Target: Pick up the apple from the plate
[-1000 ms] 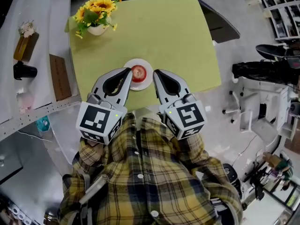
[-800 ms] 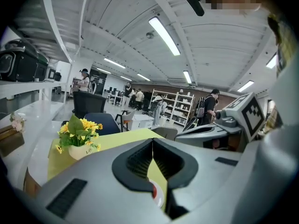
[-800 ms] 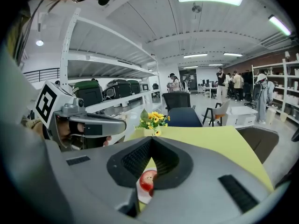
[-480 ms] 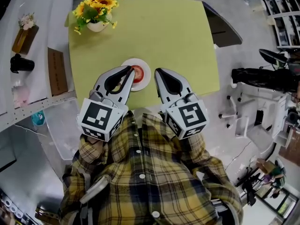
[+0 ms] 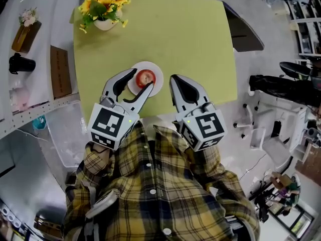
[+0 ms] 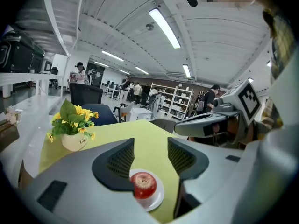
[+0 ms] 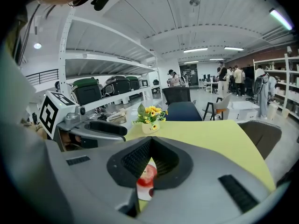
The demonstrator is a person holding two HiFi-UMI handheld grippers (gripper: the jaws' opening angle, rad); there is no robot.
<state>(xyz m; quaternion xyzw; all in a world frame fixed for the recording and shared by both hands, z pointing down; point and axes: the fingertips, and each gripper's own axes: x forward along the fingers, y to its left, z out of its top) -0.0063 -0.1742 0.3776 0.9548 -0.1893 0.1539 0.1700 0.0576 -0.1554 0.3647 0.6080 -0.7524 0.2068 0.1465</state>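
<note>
Left gripper (image 5: pixel 142 79): your jaws are parting – the apple shows in the gap between them, low and close to the left-hand jaw in the left gripper view, and neither pad presses on it.
Right gripper (image 5: pixel 175 79): your jaws are closed together with nothing between them; the tip rests just right of the plate, over the near edge of the table.
Marker cubes: one on each gripper, the left cube (image 5: pixel 111 126) and the right cube (image 5: pixel 205 129), both just in front of your plaid shirt (image 5: pixel 155 195).
Apple (image 5: pixel 147 77): red, upright, stem hollow on top, sitting in the middle of the plate – not lifted.
Plate (image 5: pixel 159 77): small, white and round, on the near part of the table; your left gripper's lower jaw crosses its near rim in the head view.
Table (image 5: pixel 190 39): yellow-green top, bare apart from the plate and the flowers.
Flowers (image 5: pixel 106 4): sunflowers in a small pale pot (image 5: pixel 104 25) at the far left corner of the table, well apart from the plate.
Side counter: to your left a brown board (image 5: pixel 61 78) and a black cup (image 5: pixel 21 63).
Chair (image 5: pixel 246 31): dark seat at the table's far right side.
</note>
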